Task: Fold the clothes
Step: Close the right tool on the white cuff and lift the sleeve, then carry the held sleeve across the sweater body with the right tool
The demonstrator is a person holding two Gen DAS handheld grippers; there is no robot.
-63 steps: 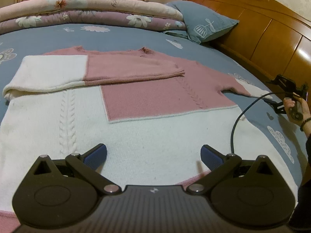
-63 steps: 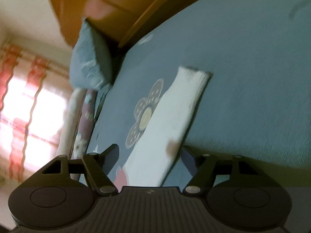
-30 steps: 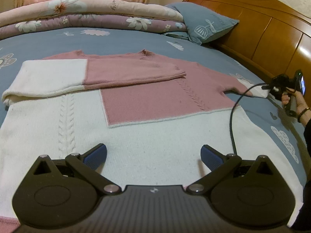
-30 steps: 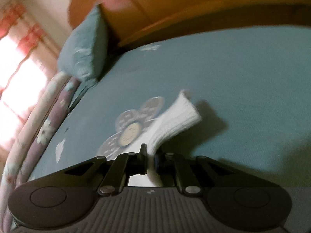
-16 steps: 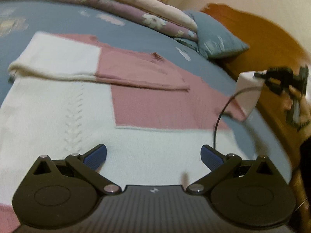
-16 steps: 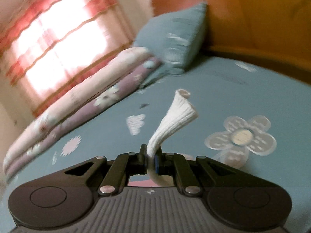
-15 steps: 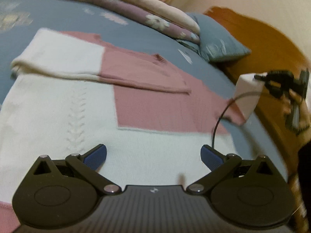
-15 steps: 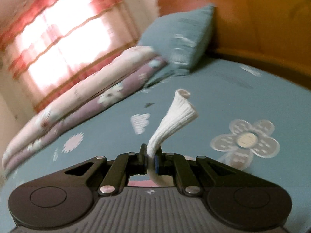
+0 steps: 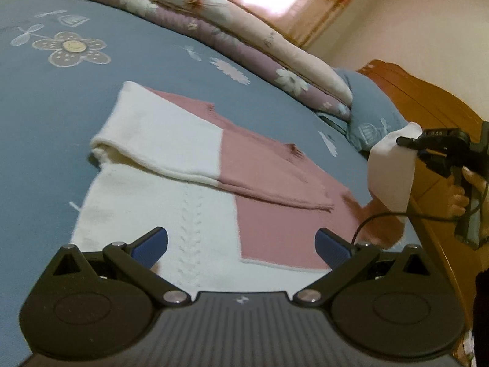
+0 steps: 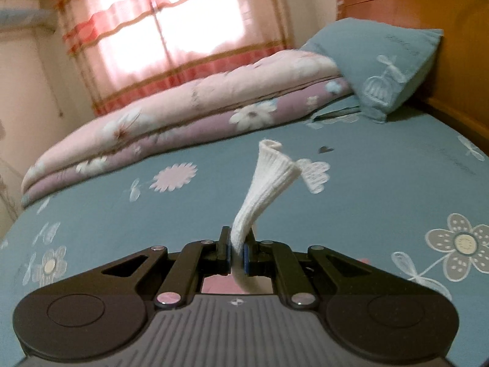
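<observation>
Now | right tool [image 10: 235, 252] clamps sleeve cuff [image 10: 269, 174], lifted off bed [image 10: 122, 214]

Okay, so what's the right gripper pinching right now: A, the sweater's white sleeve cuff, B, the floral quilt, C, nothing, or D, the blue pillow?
A: the right gripper is shut on the white sleeve cuff, which sticks up between its fingers, lifted off the bed.

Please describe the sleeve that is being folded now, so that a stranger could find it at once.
On the blue flowered bed lies a pink and white sweater. Its sleeve on the headboard side is lifted. Unlike the other sleeve, folded flat, its white cuff is pinched in the right tool.
</observation>
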